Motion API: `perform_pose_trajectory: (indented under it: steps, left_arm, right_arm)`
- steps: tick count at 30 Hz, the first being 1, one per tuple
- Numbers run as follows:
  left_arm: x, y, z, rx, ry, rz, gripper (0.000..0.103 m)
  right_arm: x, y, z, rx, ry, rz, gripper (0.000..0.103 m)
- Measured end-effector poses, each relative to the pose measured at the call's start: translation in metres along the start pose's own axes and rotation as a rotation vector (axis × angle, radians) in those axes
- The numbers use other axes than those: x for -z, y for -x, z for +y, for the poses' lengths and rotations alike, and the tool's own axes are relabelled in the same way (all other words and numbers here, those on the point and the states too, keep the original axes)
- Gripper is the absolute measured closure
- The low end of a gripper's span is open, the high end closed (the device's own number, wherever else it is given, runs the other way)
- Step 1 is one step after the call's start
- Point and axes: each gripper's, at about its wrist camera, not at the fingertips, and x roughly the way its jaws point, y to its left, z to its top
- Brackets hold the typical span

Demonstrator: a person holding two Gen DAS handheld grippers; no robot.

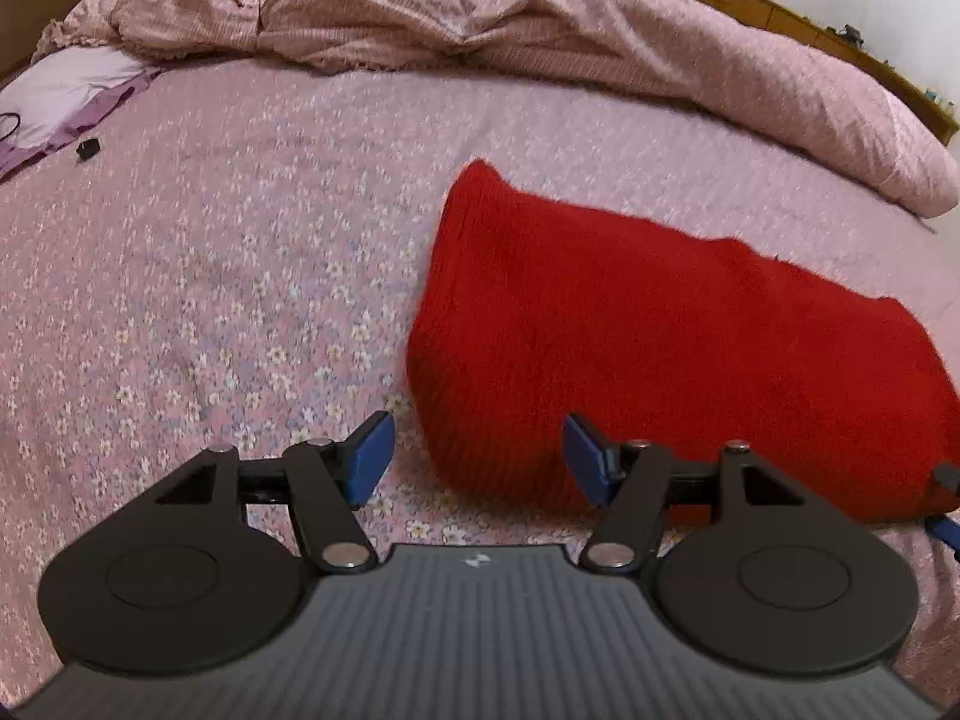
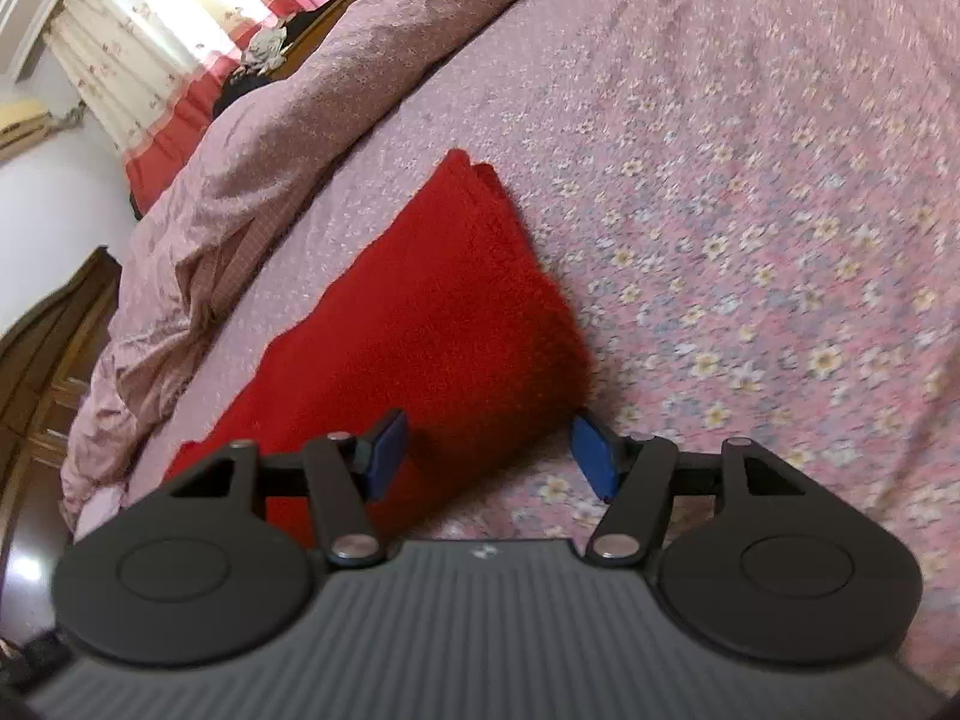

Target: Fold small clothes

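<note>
— Red knit garment [image 1: 630, 348], already folded into a thick wedge, lying flat on the flowered bedsheet [image 1: 210, 300], crumpled pink duvet [image 1: 540, 30] just beyond.
— And the tongs?
— Left gripper [image 1: 477, 456] spread apart over the near corner of the fold, blue pads clear of the knit, nothing clamped. Right gripper [image 2: 489, 450] likewise apart, straddling the other near corner, nothing pinched.
— Risks from here?
— Probably a snag: a pad catching the loose knit on the way out and dragging the top layer, undoing the fold. Also possible springing open of so thick a bundle on a soft mattress, with no pressure on it.
— Anything off to the side?
— Small black object [image 1: 88, 150] near the lilac pillow [image 1: 66, 90], well apart from the garment.
— Any writing, brands?
— Only a tiny pale mark on each gripper body, too small to read. No legible labels anywhere.
</note>
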Motion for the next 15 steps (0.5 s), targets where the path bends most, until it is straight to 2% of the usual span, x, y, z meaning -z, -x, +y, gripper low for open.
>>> perform_pose_trajectory:
  steps: [5, 7, 9, 11, 15]
  left_arm:
    - [0.005, -0.014, 0.005, -0.014, 0.016, 0.031, 0.034]
    - [0.005, -0.018, 0.008, -0.008, 0.029, 0.038, 0.033]
    - [0.005, -0.020, 0.009, -0.005, 0.035, 0.044, 0.032]
    - [0.004, -0.023, 0.010, -0.005, 0.036, 0.048, 0.031]
    - [0.004, -0.026, 0.011, -0.005, 0.045, 0.056, 0.030]
  right_arm:
    - [-0.001, -0.015, 0.001, -0.014, -0.053, -0.024, 0.039]
    - [0.000, -0.020, -0.001, -0.030, -0.078, -0.044, 0.036]
    - [0.003, -0.024, -0.001, -0.061, -0.091, -0.069, 0.024]
    - [0.005, -0.026, 0.001, -0.078, -0.083, -0.088, 0.020]
    - [0.008, -0.033, 0.009, -0.059, -0.052, -0.116, 0.020]
